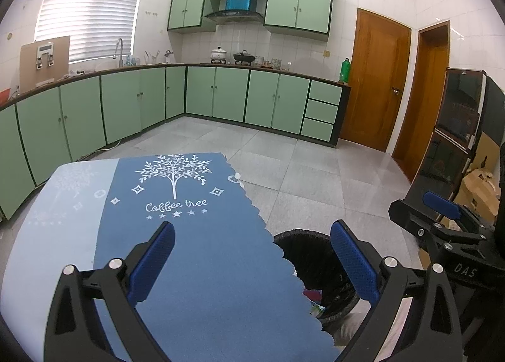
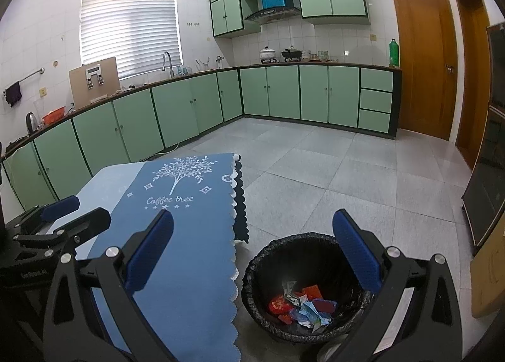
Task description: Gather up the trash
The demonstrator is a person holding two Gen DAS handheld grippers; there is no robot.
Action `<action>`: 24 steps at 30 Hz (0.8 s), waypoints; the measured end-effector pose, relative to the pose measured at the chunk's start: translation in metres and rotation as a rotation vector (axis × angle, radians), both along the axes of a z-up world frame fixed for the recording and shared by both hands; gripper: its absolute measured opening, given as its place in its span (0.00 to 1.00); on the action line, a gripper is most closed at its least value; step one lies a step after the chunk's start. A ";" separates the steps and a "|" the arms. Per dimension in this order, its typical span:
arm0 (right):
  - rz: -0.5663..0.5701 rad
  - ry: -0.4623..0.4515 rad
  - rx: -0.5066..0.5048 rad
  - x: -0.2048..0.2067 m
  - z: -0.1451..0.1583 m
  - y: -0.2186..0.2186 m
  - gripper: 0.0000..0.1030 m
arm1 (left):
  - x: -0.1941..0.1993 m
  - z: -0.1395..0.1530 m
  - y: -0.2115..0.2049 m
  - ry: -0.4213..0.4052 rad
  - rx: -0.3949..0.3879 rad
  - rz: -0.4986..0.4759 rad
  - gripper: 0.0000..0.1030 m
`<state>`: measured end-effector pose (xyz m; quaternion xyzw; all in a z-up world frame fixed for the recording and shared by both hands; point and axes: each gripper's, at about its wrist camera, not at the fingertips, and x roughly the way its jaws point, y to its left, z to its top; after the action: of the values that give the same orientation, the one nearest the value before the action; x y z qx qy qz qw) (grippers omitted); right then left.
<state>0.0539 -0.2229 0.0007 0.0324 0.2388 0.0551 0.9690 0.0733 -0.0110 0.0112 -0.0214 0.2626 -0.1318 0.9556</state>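
From the left wrist view, the left hand-held gripper [image 1: 252, 264] is spread wide with nothing between its blue pads [image 1: 151, 264], held above the right edge of the table [image 1: 63, 235]. A blue tablecloth [image 1: 205, 267] with a white tree print and the words "Coffee tree" covers the table, its scalloped edge running down on the right. Just beside that edge, on the grey tiled floor [image 1: 315, 172], stands a round waste bin [image 1: 309, 254] lined with a black bag, partly hidden by the cloth and by the right pad. A few coloured scraps [image 1: 314, 295] show inside it. The right hand-held gripper [image 1: 442, 213] appears at the right border, seen from the side.

From the right wrist view, the right hand-held gripper [image 2: 252, 254] is also wide apart and empty, above the waste bin [image 2: 262, 270] and the tablecloth [image 2: 189, 267] edge. The trash [image 2: 300, 303] lies at the bottom of the bin: red, blue and silvery wrappers in a small heap. The left hand-held gripper [image 2: 60, 213] sits at the left border above the table [image 2: 104, 185]; from here I cannot tell its opening.
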 end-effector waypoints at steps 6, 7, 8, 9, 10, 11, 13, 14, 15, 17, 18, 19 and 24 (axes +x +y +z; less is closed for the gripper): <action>-0.002 -0.001 -0.001 0.001 -0.001 0.001 0.95 | 0.000 0.000 0.000 0.001 0.001 -0.001 0.94; -0.002 0.000 -0.002 0.001 -0.001 0.001 0.95 | 0.000 0.000 0.000 0.001 0.001 -0.001 0.94; -0.002 0.001 -0.003 0.002 -0.002 0.001 0.95 | 0.000 0.000 0.000 0.001 0.002 0.000 0.94; -0.002 0.001 -0.002 0.002 -0.002 0.001 0.95 | 0.000 0.000 -0.001 0.000 0.002 0.000 0.94; -0.002 0.001 -0.002 0.002 -0.002 0.001 0.95 | 0.000 -0.001 0.000 -0.001 0.003 -0.001 0.94; -0.002 0.001 -0.002 0.002 -0.002 0.001 0.95 | 0.000 -0.001 0.000 -0.001 0.004 -0.001 0.94; -0.002 0.000 -0.003 0.002 -0.002 0.001 0.95 | 0.000 -0.001 0.000 0.000 0.003 -0.001 0.94; -0.002 0.000 -0.003 0.002 -0.002 0.001 0.95 | 0.000 -0.001 0.000 -0.001 0.003 -0.001 0.94; -0.003 0.001 -0.002 0.002 -0.002 0.001 0.95 | 0.000 -0.001 0.000 -0.001 0.003 -0.001 0.94; -0.003 0.001 -0.002 0.002 -0.002 0.001 0.95 | 0.000 -0.001 0.000 -0.001 0.003 -0.001 0.94; -0.003 0.000 -0.002 0.002 -0.002 0.001 0.95 | 0.000 -0.001 0.000 -0.001 0.003 -0.001 0.94; -0.003 0.000 -0.002 0.002 -0.002 0.001 0.95 | 0.000 -0.001 -0.001 -0.002 0.004 -0.001 0.94; -0.002 0.000 -0.002 0.002 -0.002 0.001 0.95 | 0.001 -0.002 0.000 -0.002 0.005 -0.002 0.94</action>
<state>0.0561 -0.2224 -0.0015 0.0316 0.2387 0.0538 0.9691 0.0742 -0.0114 0.0091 -0.0184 0.2619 -0.1321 0.9558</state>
